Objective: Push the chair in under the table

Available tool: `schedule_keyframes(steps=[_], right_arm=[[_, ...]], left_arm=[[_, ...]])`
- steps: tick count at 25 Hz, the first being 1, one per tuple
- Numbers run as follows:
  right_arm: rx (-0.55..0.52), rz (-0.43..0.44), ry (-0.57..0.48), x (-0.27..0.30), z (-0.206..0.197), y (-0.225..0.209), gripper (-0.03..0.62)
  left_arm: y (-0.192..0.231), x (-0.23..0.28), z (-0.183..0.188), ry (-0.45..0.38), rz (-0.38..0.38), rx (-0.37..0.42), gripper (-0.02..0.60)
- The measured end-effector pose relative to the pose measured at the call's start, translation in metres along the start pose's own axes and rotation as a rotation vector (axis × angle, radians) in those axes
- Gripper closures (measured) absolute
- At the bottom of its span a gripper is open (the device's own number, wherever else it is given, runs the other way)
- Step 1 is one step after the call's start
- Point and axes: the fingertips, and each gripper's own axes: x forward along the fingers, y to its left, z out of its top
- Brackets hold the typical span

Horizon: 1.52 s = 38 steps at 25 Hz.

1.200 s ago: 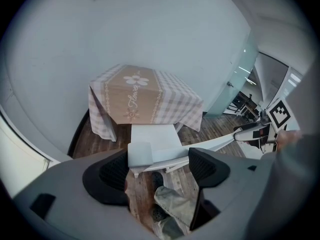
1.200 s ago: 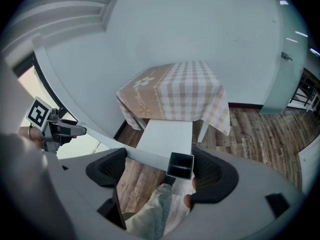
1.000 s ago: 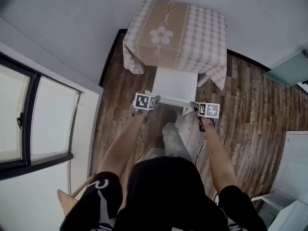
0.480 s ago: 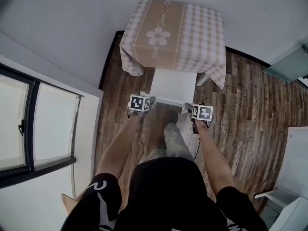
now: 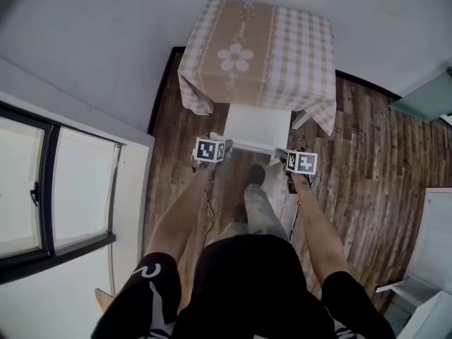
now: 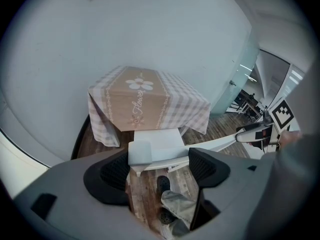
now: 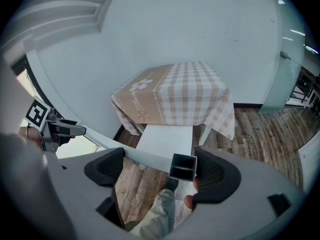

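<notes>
While jaws gape, chair (image 5: 258, 124) back lies inside left tool (image 6: 160, 159), right tool (image 7: 159, 159).

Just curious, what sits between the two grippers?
The top rail of the white chair, running from the left gripper to the right gripper, in the head view.

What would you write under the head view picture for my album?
A person's left gripper and right gripper at the white chair's back corners, facing the cloth-covered table.
</notes>
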Motion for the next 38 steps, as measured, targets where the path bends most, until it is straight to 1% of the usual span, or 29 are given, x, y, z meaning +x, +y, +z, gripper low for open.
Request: schedule_keyframes(steps=[4, 11, 16, 31, 38], right_arm=[[-0.002, 0.004, 0.009, 0.01, 0.017, -0.003, 0.139], [-0.01, 0.013, 0.02, 0.026, 0.044, -0.012, 0.138], [-0.015, 0.015, 0.033, 0.035, 0.058, -0.019, 0.138], [-0.023, 0.018, 0.024, 0.063, 0.108, -0.041, 0.139], [-0.028, 0.016, 0.026, 0.072, 0.128, -0.051, 0.14]], left_arm=[[0.006, 0.008, 0.016, 0.016, 0.009, -0.004, 0.211], [0.012, 0.023, 0.042, 0.016, 0.009, -0.007, 0.21], [0.014, 0.033, 0.054, 0.035, 0.004, -0.013, 0.211], [0.02, 0.066, 0.102, 0.047, 0.009, -0.022, 0.21], [0.02, 0.077, 0.119, 0.048, 0.003, -0.03, 0.21]])
